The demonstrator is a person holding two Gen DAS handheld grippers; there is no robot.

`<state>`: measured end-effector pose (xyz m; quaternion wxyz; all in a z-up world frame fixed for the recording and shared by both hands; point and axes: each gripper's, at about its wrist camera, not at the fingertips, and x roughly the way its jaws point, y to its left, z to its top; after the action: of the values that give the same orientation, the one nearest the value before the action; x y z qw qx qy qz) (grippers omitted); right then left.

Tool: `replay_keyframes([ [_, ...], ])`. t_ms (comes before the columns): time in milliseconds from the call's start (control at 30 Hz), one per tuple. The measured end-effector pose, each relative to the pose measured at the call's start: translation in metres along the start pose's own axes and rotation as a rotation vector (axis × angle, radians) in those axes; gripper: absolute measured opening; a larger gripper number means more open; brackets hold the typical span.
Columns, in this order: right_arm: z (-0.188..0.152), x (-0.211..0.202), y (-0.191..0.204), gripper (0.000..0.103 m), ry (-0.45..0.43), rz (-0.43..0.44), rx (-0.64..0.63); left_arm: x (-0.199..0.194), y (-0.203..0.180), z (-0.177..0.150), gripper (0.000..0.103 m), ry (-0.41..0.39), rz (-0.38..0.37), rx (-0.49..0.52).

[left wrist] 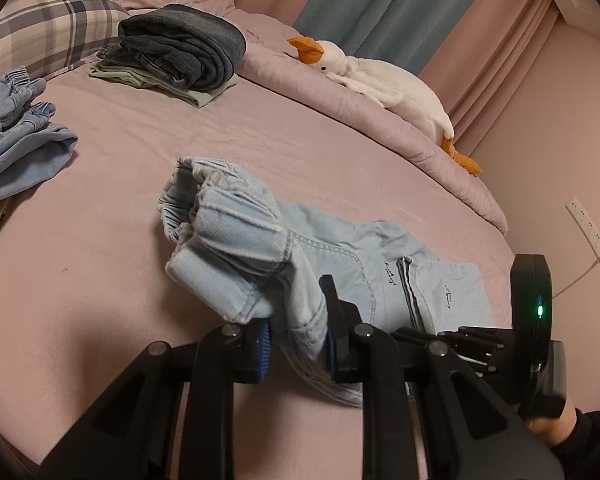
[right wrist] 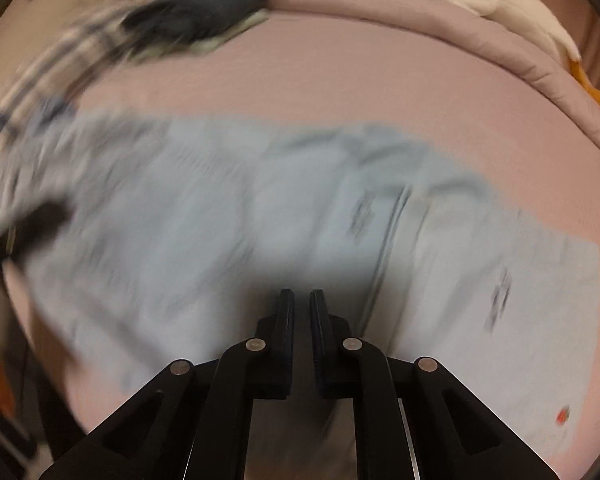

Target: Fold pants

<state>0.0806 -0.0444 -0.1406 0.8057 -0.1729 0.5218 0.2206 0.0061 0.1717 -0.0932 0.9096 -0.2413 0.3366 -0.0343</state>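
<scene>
Light blue denim pants (left wrist: 284, 248) lie on the pink bed sheet, waistband bunched and lifted toward the far left, legs stretching right. My left gripper (left wrist: 296, 344) is shut on a fold of the pants near the waist and holds it up off the sheet. The right gripper shows at the right in the left wrist view (left wrist: 532, 320), near the leg ends. In the blurred right wrist view the pants (right wrist: 260, 216) spread across the bed, and my right gripper (right wrist: 302, 300) hangs above them, jaws nearly closed with a thin gap and nothing between them.
A stack of folded dark jeans (left wrist: 180, 56) lies at the back. More blue denim (left wrist: 16, 136) lies at the left. A plaid pillow (left wrist: 48, 24), a plush goose (left wrist: 384, 84) on the rolled duvet, and a wall outlet (left wrist: 588, 228) at the right.
</scene>
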Motion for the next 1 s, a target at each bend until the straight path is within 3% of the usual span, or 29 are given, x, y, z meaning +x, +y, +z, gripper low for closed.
replay_keyframes([
  [67, -0.003, 0.001, 0.005, 0.011, 0.001, -0.024, -0.027, 0.0, -0.001, 0.0, 0.02, 0.0, 0.007, 0.007],
  [233, -0.006, -0.009, 0.001, 0.011, 0.046, 0.023, 0.016, -0.003, 0.0, -0.001, 0.02, 0.004, 0.012, 0.01],
  [400, -0.033, -0.015, 0.018, 0.011, 0.04, 0.013, -0.055, -0.004, -0.009, -0.002, 0.02, 0.0, 0.023, 0.036],
  [467, -0.037, -0.023, 0.015, 0.011, 0.032, 0.067, -0.028, -0.007, -0.011, -0.001, 0.02, -0.008, 0.022, 0.045],
  [533, -0.035, -0.039, 0.01, 0.011, -0.036, 0.121, -0.002, -0.009, -0.016, 0.001, 0.02, -0.016, 0.023, 0.057],
  [633, -0.032, -0.056, -0.006, 0.011, -0.131, 0.087, 0.039, -0.01, -0.025, 0.003, 0.02, -0.022, 0.02, 0.077],
  [733, -0.026, -0.038, -0.029, 0.011, -0.097, 0.084, 0.133, -0.012, -0.034, 0.005, 0.02, -0.032, 0.014, 0.105],
  [867, -0.036, -0.01, -0.02, 0.012, -0.014, 0.146, 0.136, -0.013, -0.048, 0.01, 0.02, -0.035, 0.009, 0.142],
  [933, -0.039, -0.017, -0.018, 0.012, -0.04, 0.151, 0.135, -0.013, -0.057, 0.012, 0.02, -0.038, 0.005, 0.168],
  [1000, -0.043, -0.026, -0.029, 0.012, -0.057, 0.208, 0.188, -0.013, -0.068, 0.015, 0.02, -0.042, -0.007, 0.196],
])
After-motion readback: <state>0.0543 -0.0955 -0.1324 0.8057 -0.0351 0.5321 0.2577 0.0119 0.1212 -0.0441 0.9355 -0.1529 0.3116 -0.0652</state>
